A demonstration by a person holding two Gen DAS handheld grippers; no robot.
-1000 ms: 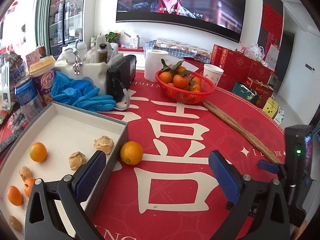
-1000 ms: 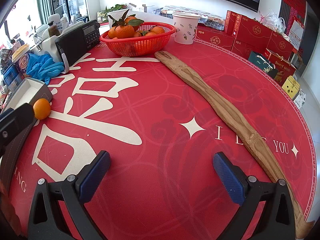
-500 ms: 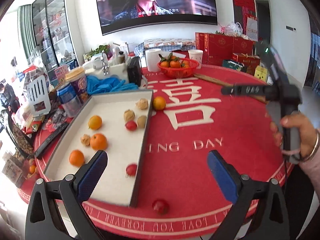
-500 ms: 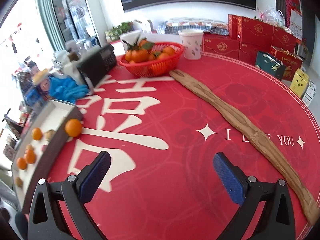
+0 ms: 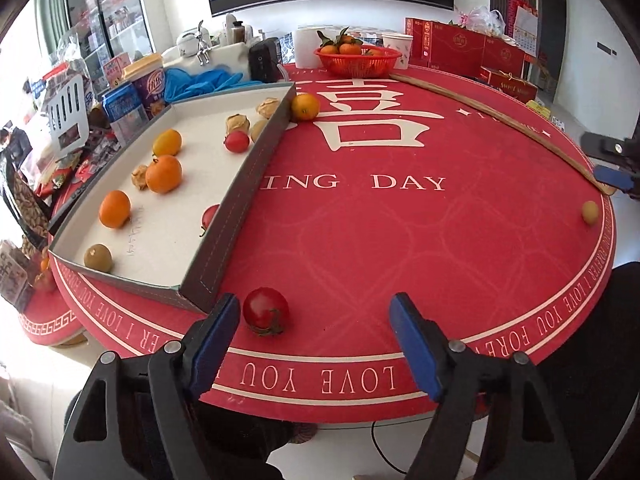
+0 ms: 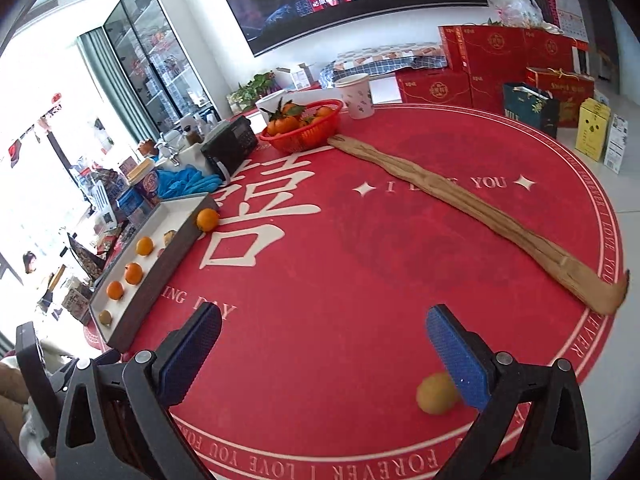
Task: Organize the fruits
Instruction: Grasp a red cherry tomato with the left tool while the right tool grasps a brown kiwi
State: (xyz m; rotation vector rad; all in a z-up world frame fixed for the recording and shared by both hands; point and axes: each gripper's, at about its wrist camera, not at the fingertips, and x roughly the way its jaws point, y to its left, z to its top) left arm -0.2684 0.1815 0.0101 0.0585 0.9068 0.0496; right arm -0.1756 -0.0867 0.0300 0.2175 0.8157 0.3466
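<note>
A red tomato (image 5: 266,310) lies on the red tablecloth at the near edge, just outside the grey tray (image 5: 236,184). My left gripper (image 5: 316,314) straddles it with its jaws closing; the tomato sits close to the left pad, and neither pad touches it. The tray holds several oranges, tomatoes and husked fruits. One orange (image 5: 305,106) rests against the tray's far corner. My right gripper (image 6: 322,320) stands open over the cloth, and a small yellow fruit (image 6: 434,398) lies partly hidden under its right finger (image 6: 456,360). That fruit (image 5: 590,212) also shows in the left wrist view.
A red basket (image 6: 304,132) of leafy oranges stands at the far side beside a paper cup (image 6: 358,94). A long wooden strip (image 6: 460,208) runs across the right half. A radio, blue gloves and packets crowd the back left. The table edge is close below both grippers.
Both grippers have drawn back to the table's near edge. The left one came down around the red tomato and its jaws narrowed. The right one swung over by the yellow fruit.
</note>
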